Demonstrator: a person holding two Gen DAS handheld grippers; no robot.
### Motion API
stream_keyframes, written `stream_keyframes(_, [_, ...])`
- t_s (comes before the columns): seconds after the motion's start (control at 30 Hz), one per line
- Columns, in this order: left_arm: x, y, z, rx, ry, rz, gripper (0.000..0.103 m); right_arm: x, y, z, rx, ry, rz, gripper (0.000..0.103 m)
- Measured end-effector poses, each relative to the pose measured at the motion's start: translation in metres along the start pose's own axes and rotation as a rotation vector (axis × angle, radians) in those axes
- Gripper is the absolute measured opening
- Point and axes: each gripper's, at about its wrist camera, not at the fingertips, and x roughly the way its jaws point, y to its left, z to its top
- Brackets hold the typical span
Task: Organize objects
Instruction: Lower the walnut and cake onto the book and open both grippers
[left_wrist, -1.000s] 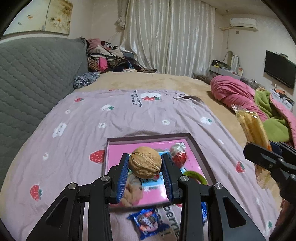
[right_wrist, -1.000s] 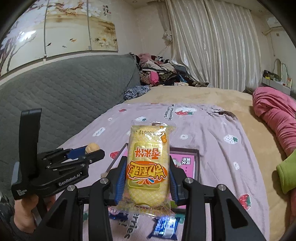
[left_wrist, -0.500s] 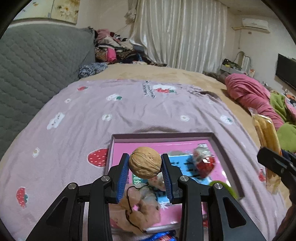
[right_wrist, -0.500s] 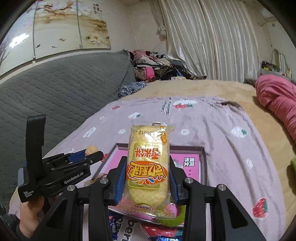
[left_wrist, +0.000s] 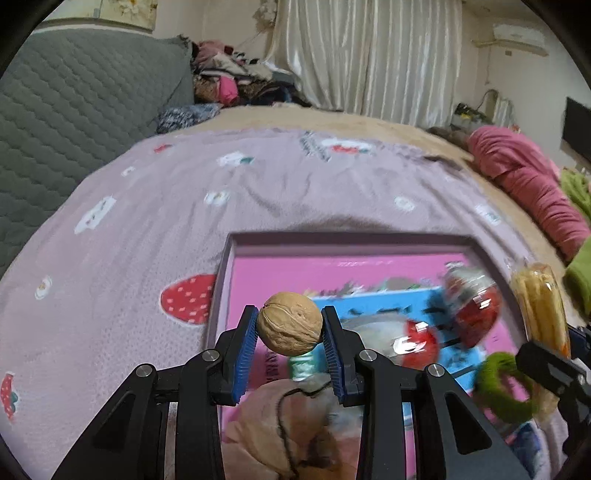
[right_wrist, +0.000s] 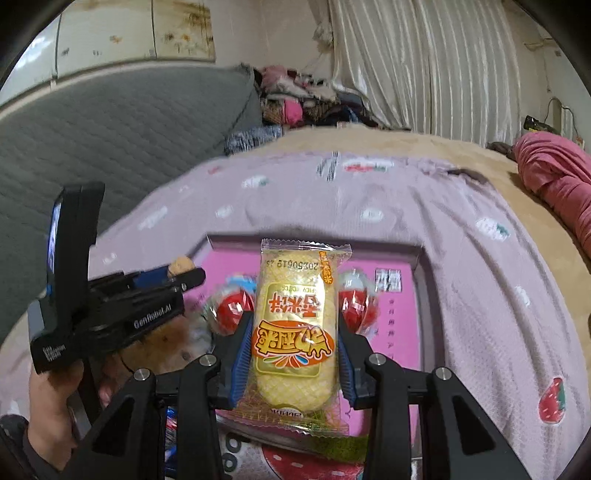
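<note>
Walnut (left_wrist: 289, 328) clamped between left gripper (left_wrist: 289, 345) pads over the pink tray's (left_wrist: 351, 240) left part, tray on the bed's strawberry-print sheet (left_wrist: 147, 206), and yellow snack pack (right_wrist: 293, 325) clamped in right gripper (right_wrist: 293, 354) above the tray, red-wrapped candies (right_wrist: 232, 314) lying inside.

Home bedroom, bed (left_wrist: 280, 192) with strawberry-print cover, quilted grey headboard (left_wrist: 81, 107), curtains (left_wrist: 369, 55), heaped clothes (left_wrist: 236, 81)

Grey quilted headboard (left_wrist: 74, 110) left; clothes pile (left_wrist: 236, 79) beside white curtains (left_wrist: 369, 55); pink blanket (left_wrist: 528, 184) right; strawberry-print sheet (left_wrist: 147, 221).
</note>
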Motion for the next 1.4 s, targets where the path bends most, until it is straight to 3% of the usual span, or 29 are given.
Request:
stream_keyframes(0.13, [0.016,0.003,-0.005,-0.001,0.04,-0.002,0.036,0.021,0.001,-0.006,-0.029,0.067,-0.058,0.04])
stream_keyframes(0.33, [0.026,0.002,-0.011,0.011,0.075,0.013,0.036,0.034,-0.005,-0.012,-0.03,0.125,-0.077,0.04])
stream_keyframes(0.57, [0.03,-0.002,-0.014,0.045,0.109,0.026,0.036,0.042,-0.008,-0.016,-0.028,0.15,-0.095,0.041])
stream_keyframes(0.97, [0.024,0.002,-0.016,0.015,0.136,0.011,0.037,0.041,-0.006,-0.017,-0.032,0.16,-0.089,0.041])
stream_keyframes(1.17, [0.017,0.0,-0.017,0.018,0.134,0.005,0.055,0.041,-0.005,-0.017,-0.031,0.164,-0.085,0.045])
stream_keyframes(1.4, [0.014,0.001,-0.02,0.005,0.134,-0.007,0.057,0.037,-0.006,-0.016,-0.027,0.158,-0.078,0.048])
